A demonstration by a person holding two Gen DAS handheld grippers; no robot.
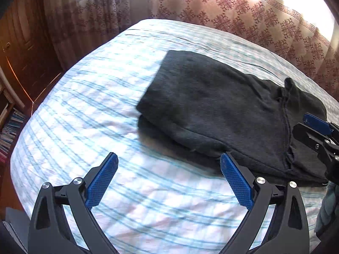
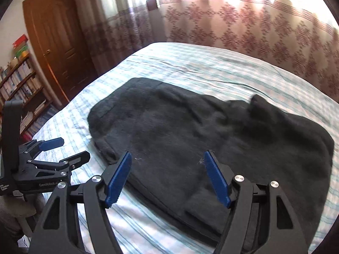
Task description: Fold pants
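Hovering above folded pants (image 2: 211, 131), both tongs (image 1: 168, 160) (image 2: 167, 158) gape empty.

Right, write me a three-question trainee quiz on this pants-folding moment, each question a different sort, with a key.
1. True or false: the right tongs are clamped on the black pants.
2. Multiple choice: what do the pants lie on? A) a wooden floor B) a bed with a blue-striped sheet C) a chair
3. Fill in: in the left wrist view, the left tongs hover over bare ____, with the pants just beyond the right-hand pad.

Key:
1. False; both pads stand apart above the cloth, gripping nothing.
2. B
3. sheet
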